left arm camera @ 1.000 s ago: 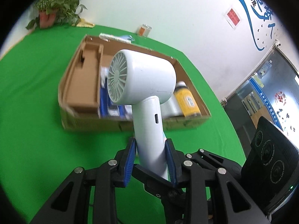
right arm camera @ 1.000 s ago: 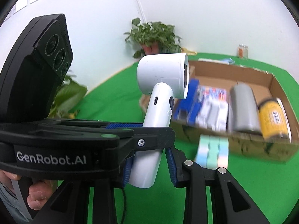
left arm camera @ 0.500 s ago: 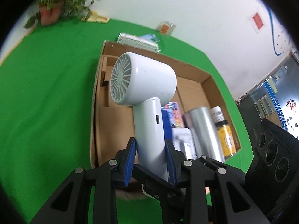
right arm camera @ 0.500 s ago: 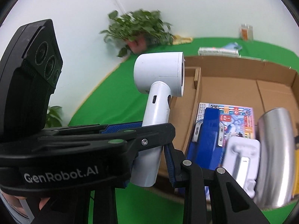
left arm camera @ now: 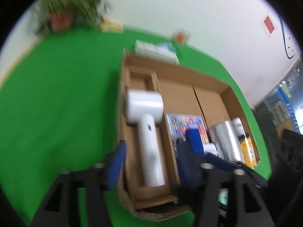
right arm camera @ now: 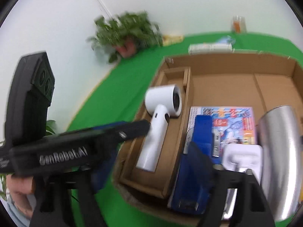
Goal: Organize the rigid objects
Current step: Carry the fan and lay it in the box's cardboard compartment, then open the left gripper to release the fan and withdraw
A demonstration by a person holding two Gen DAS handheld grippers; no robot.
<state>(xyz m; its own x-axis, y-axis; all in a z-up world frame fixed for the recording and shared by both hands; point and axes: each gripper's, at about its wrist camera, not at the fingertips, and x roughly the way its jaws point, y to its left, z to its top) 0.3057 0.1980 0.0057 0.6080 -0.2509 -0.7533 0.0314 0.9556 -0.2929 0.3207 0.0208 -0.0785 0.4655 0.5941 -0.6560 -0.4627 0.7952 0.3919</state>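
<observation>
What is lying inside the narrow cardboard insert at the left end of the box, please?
Only the white hair dryer, lying flat with its handle toward the camera. Whatever lies beneath it is covered.

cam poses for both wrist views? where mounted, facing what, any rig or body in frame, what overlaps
Left wrist: on the left gripper, looking down its opening jaws at the white hair dryer lying in the brown cardboard box.
Right wrist: on the right gripper, jaws opening, angled onto the same box; the left gripper crosses at left, with a hand at the lower left.
Shared: dryer, box, silver metal cylinder, green tabletop.
</observation>
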